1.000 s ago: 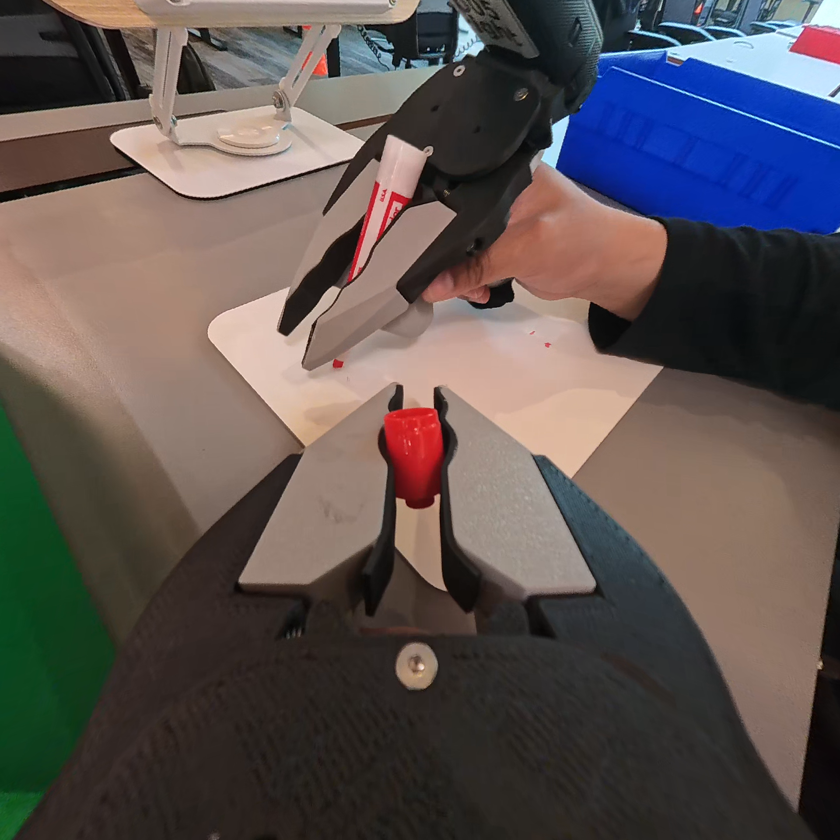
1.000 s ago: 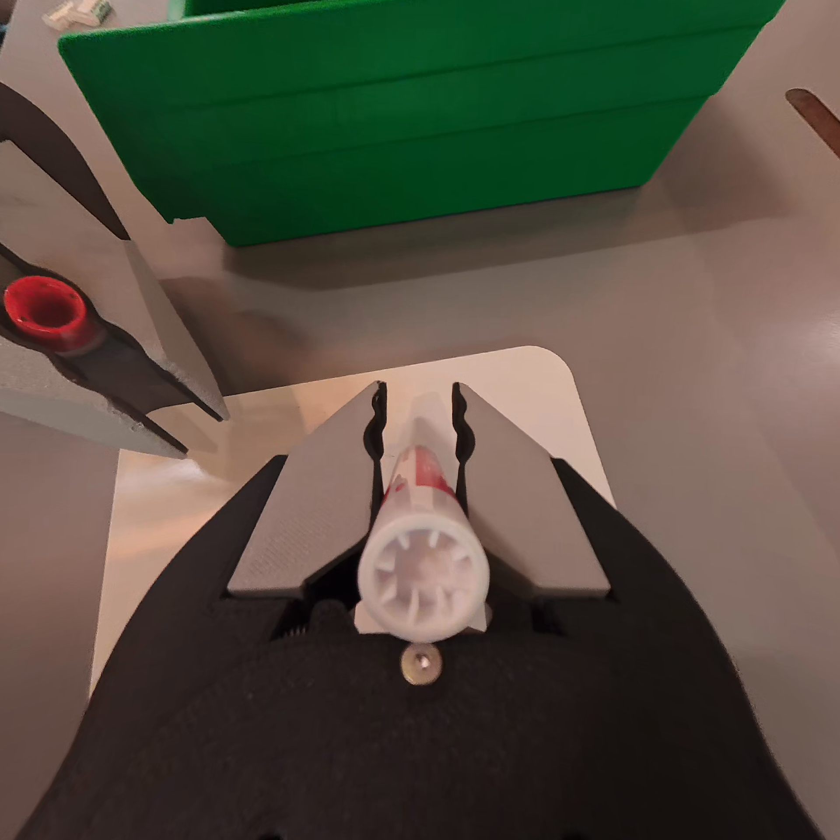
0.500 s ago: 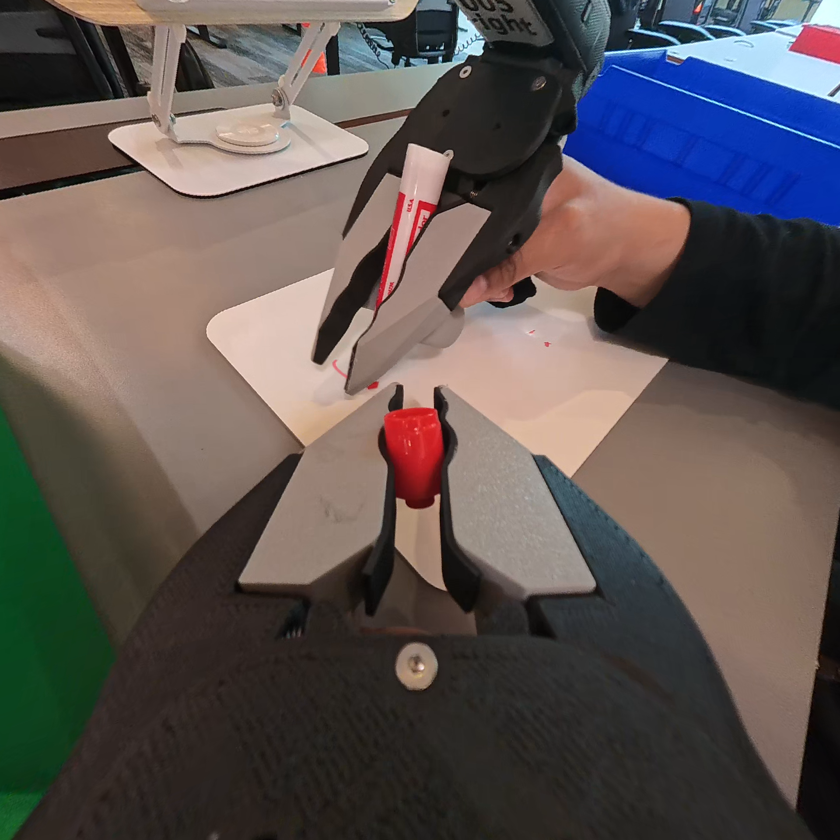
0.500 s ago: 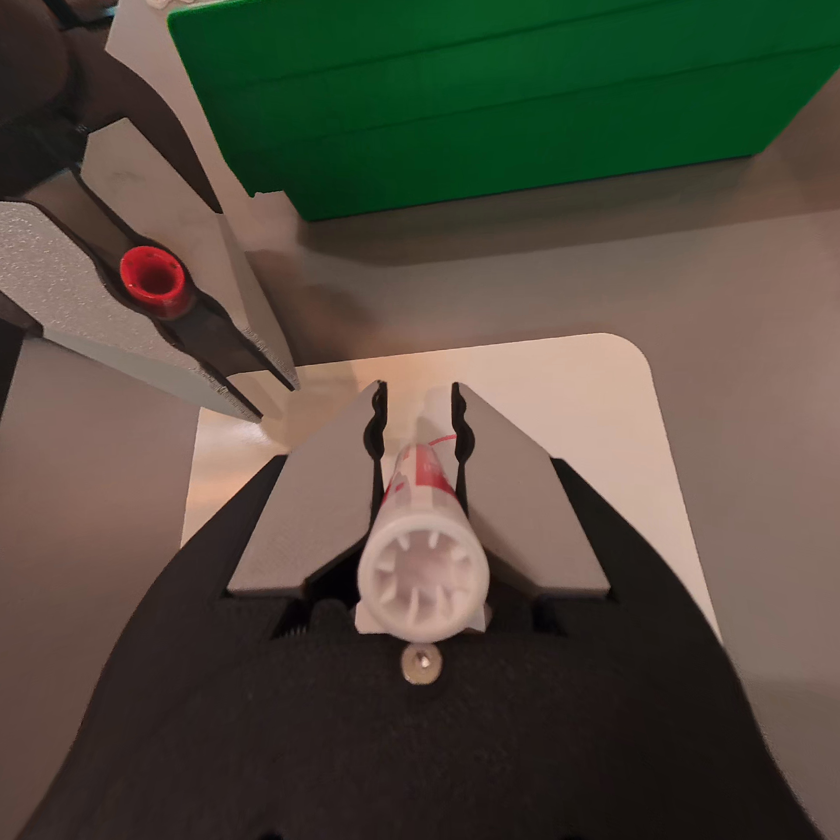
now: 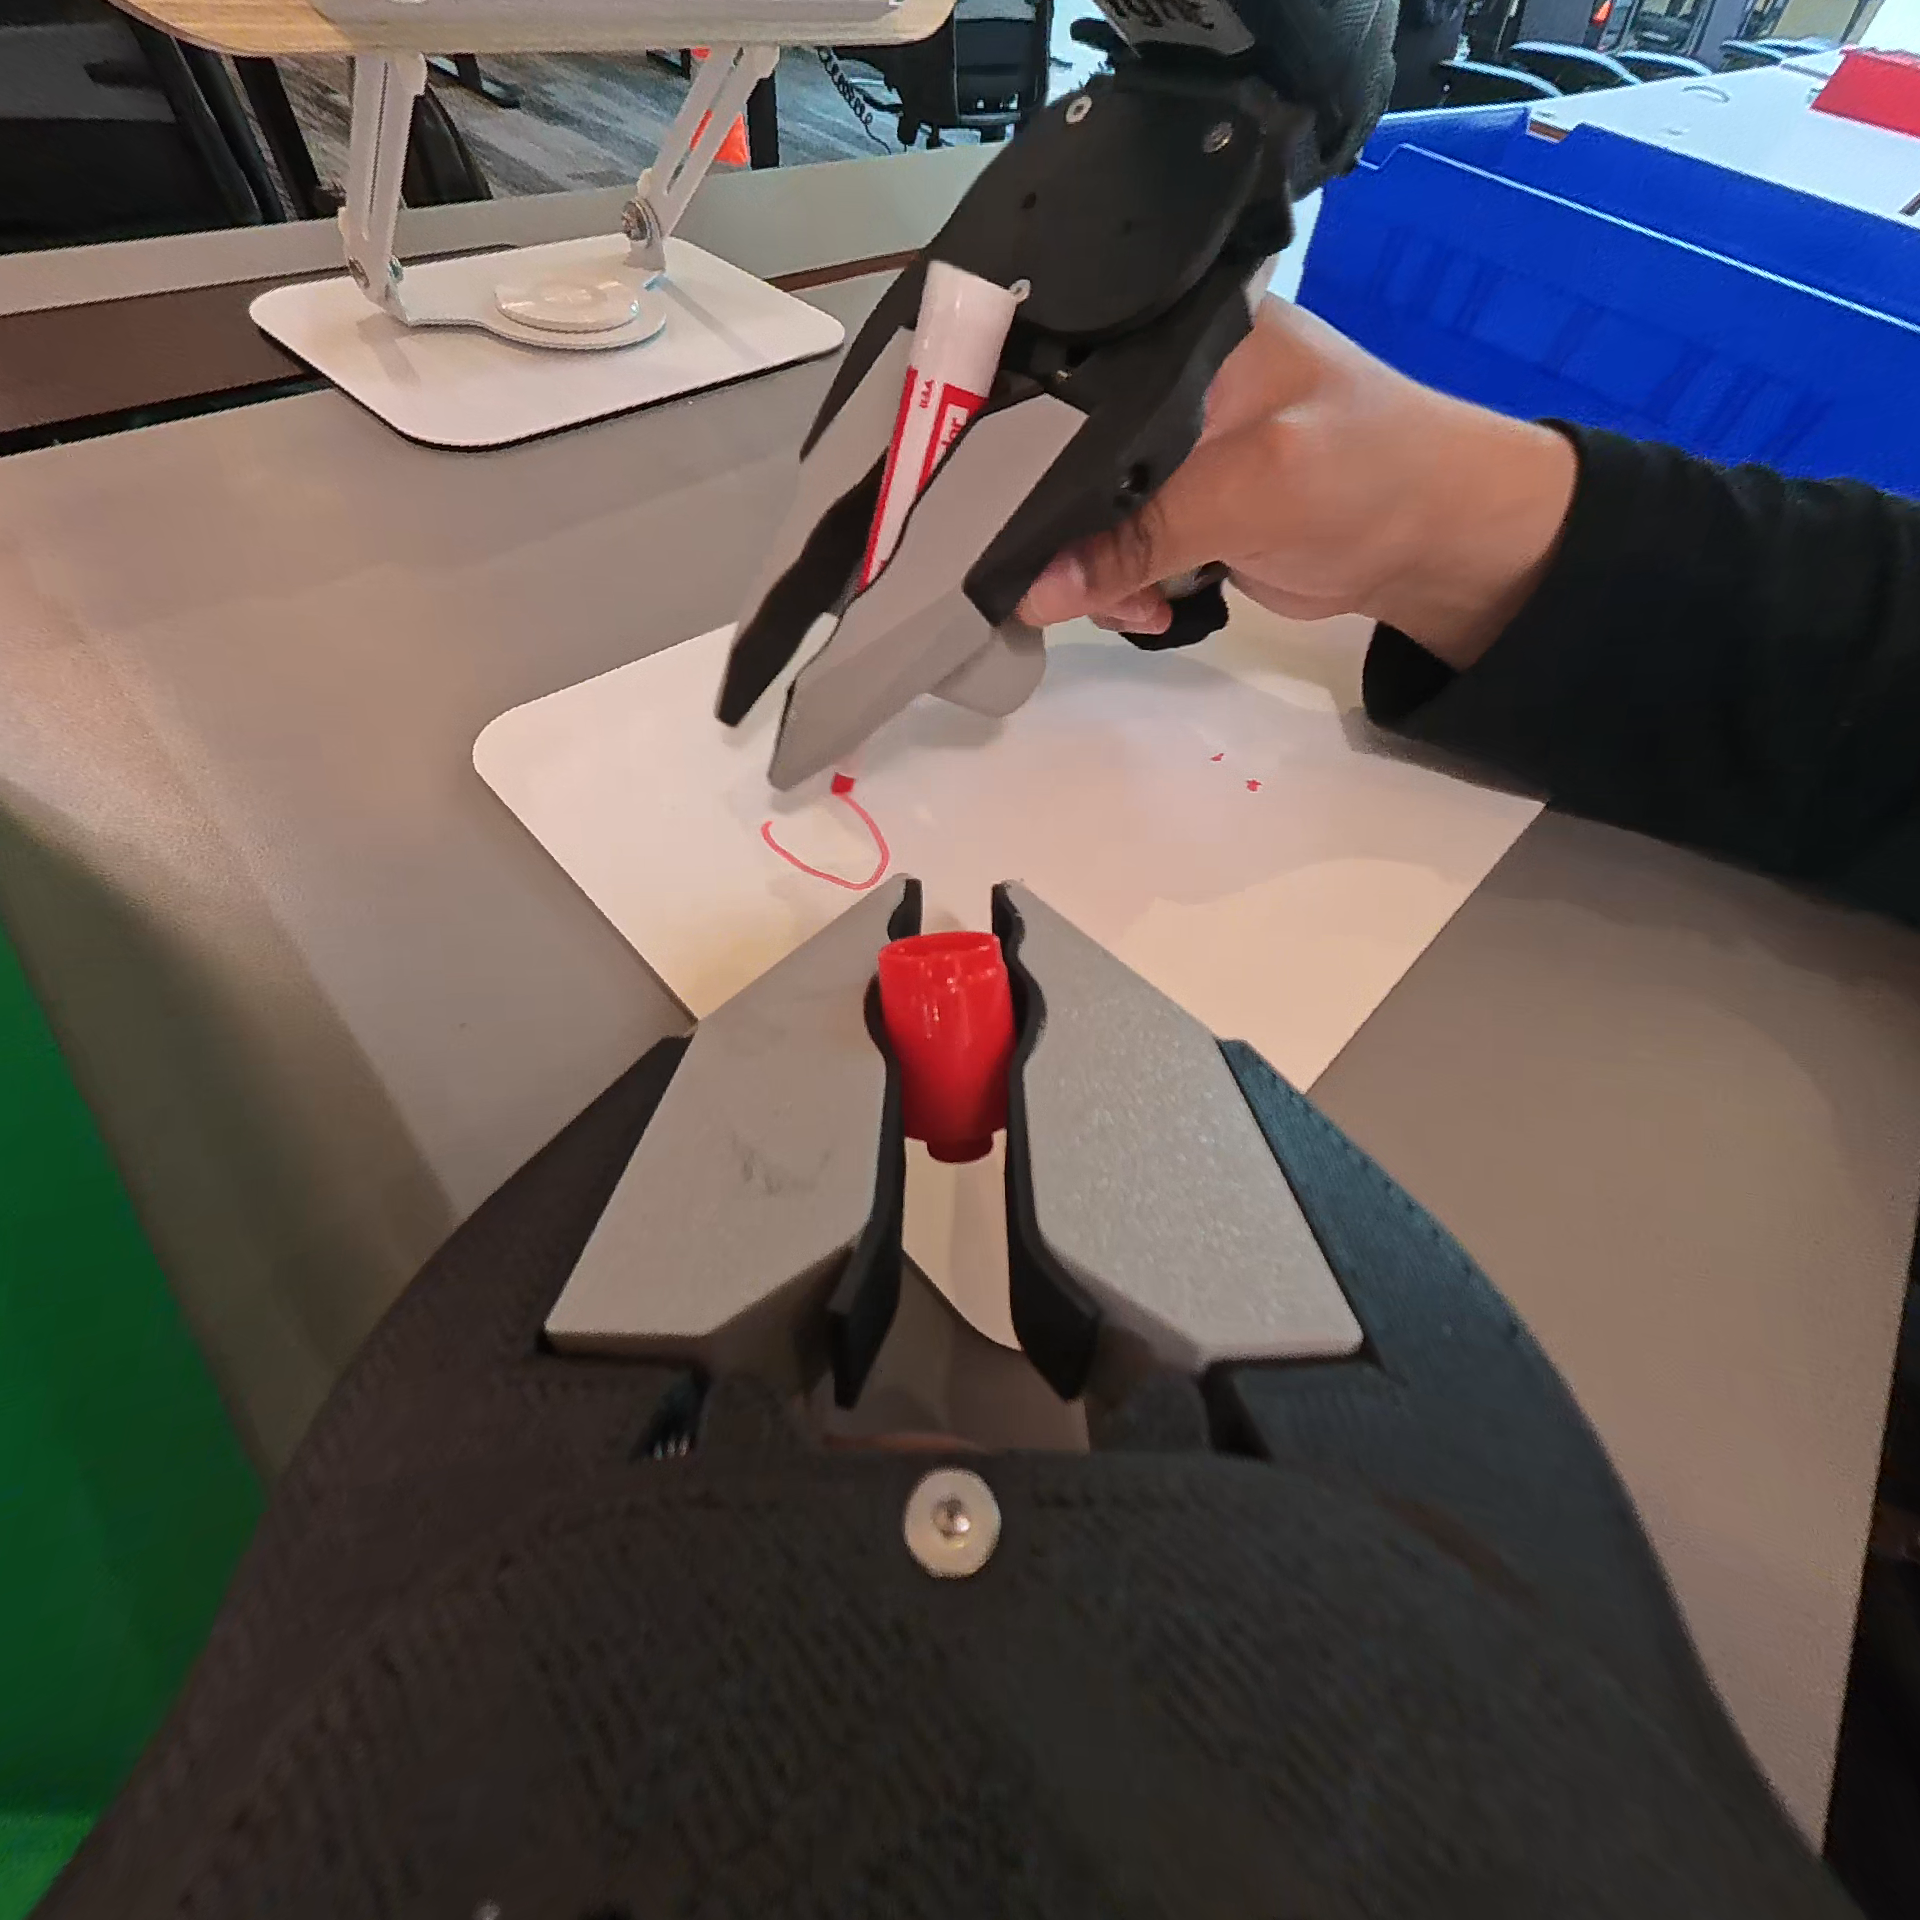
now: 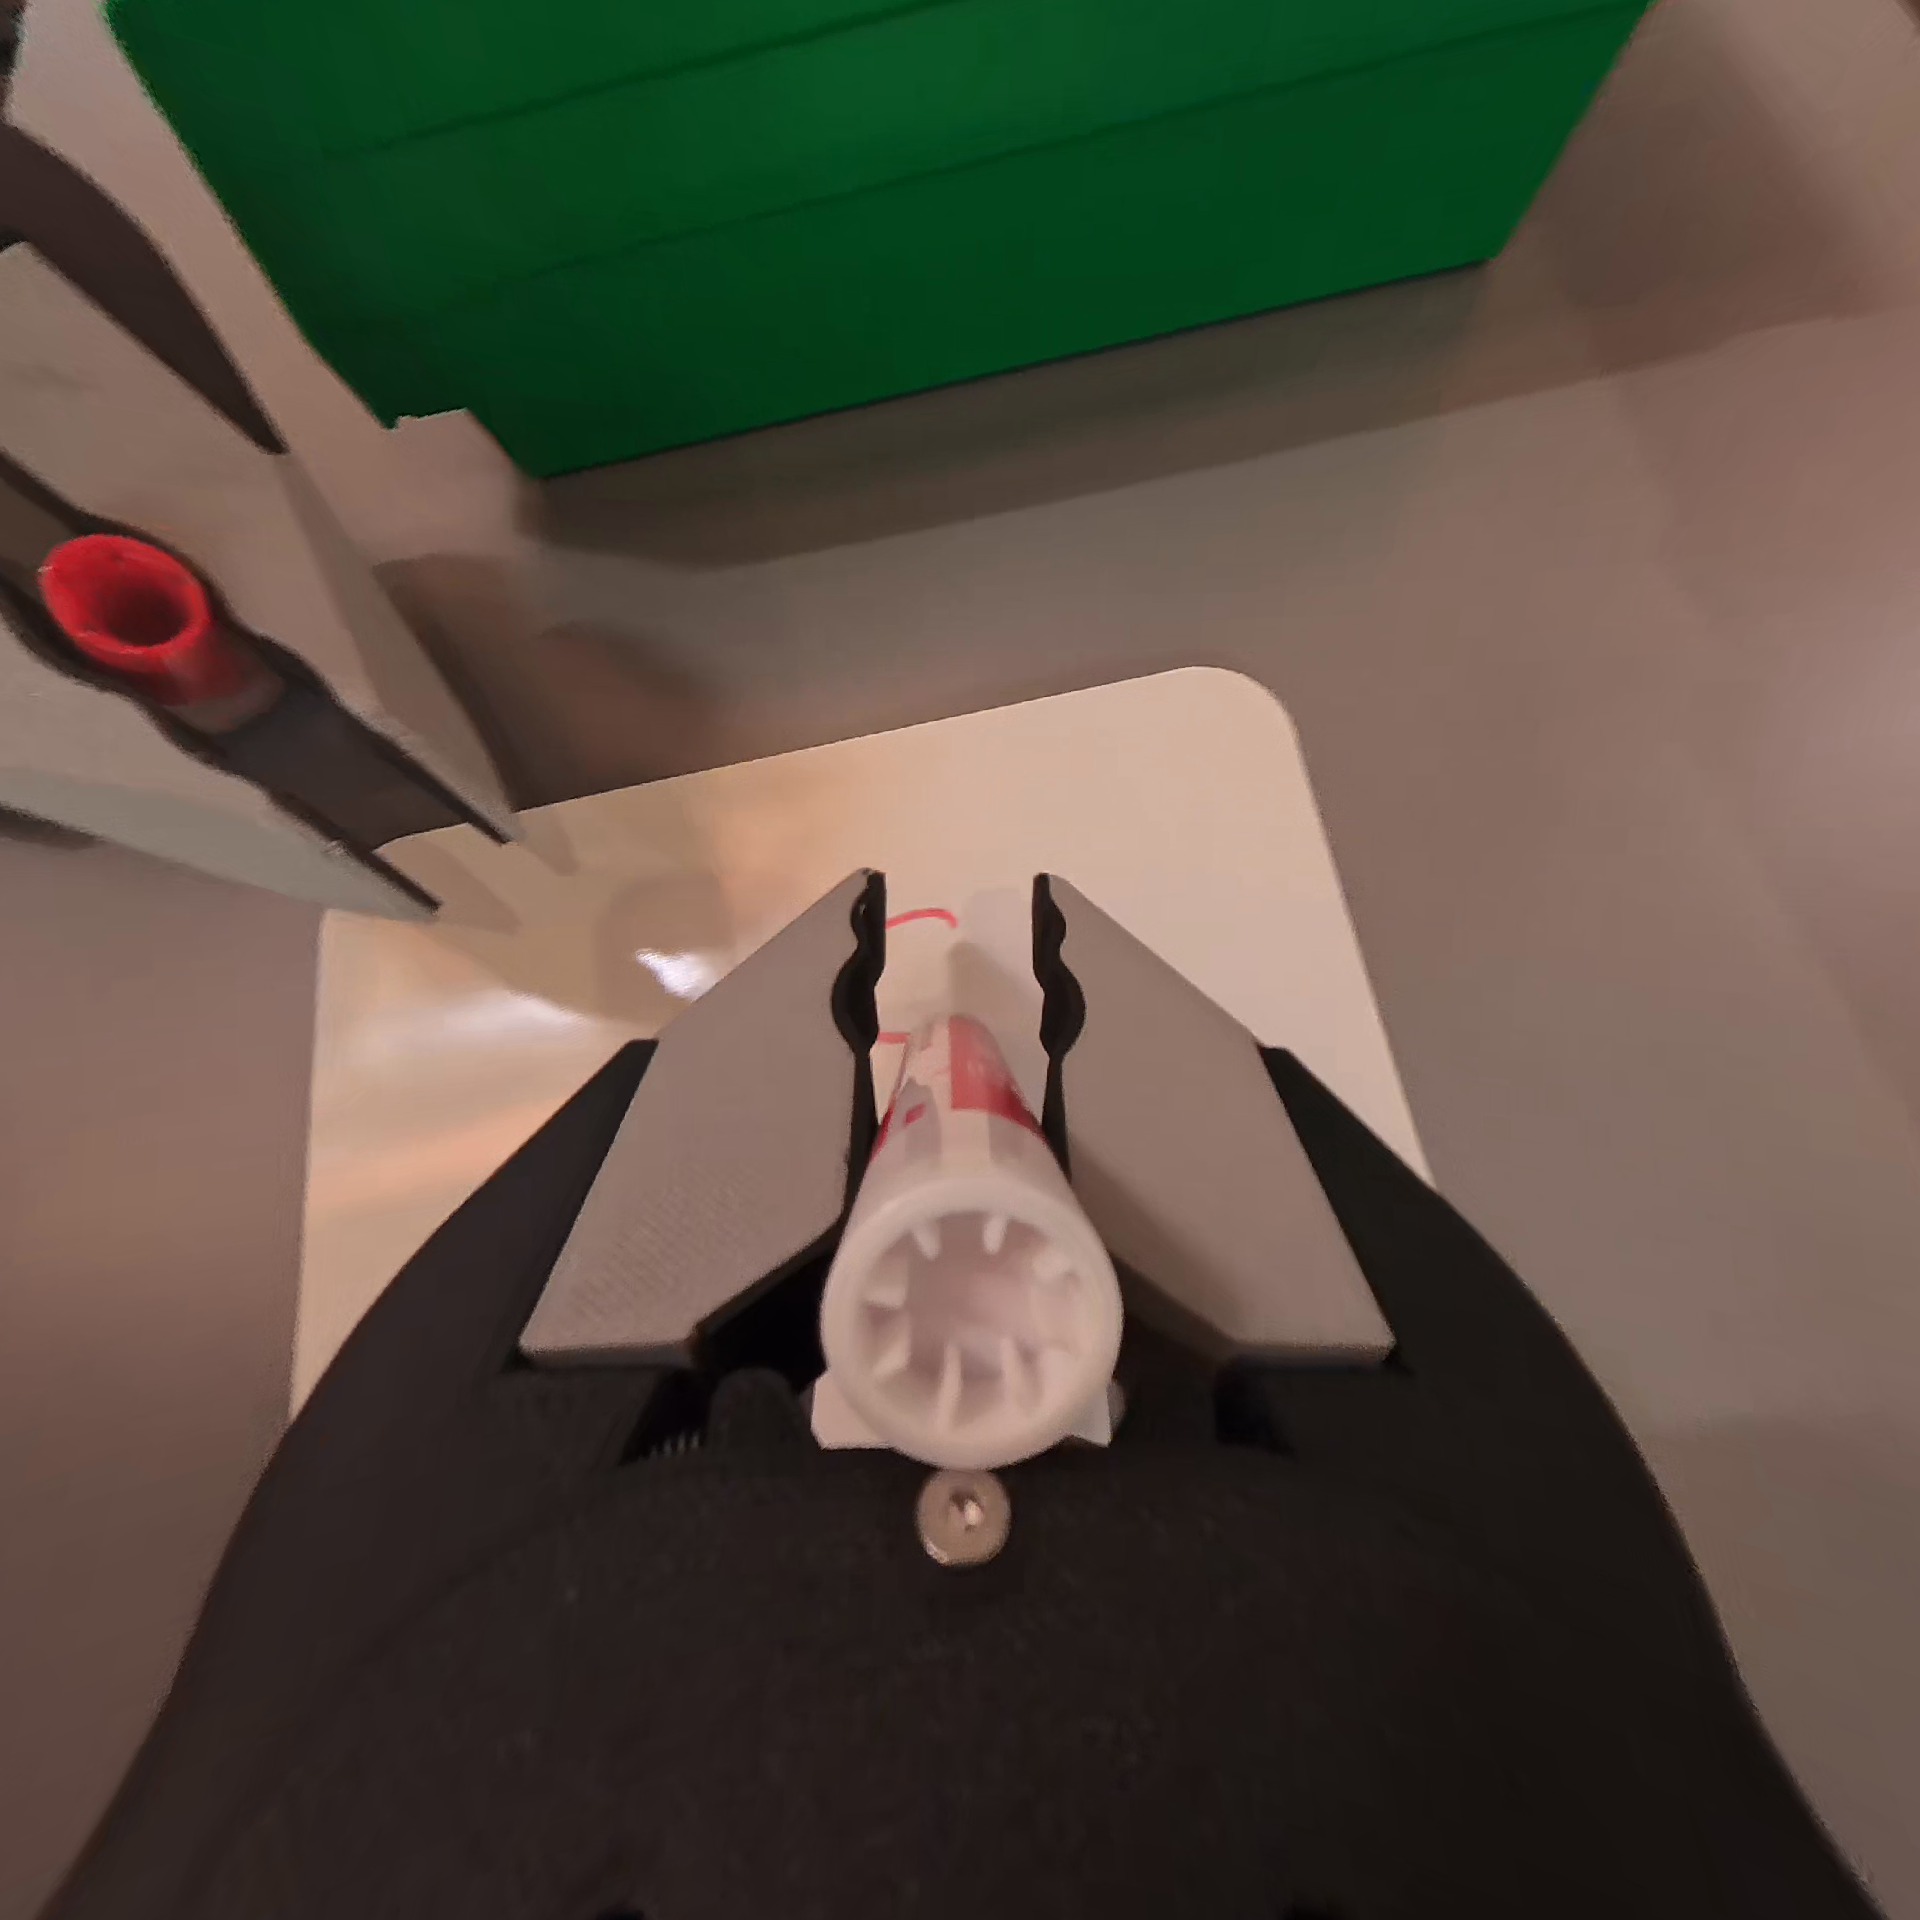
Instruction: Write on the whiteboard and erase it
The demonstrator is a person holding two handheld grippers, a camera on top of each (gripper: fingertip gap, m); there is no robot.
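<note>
Whiteboard [image 5: 1143, 831] under marker-clamping right claw [image 5: 764, 743]

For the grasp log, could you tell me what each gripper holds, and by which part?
The left gripper clamps the red cap by its sides. The right gripper grips the marker around its barrel, tip out in front.

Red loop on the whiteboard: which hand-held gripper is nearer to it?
Right. The right hand-held gripper holds the marker tip at the loop; the left hand-held gripper hovers just short, holding the cap.
</note>
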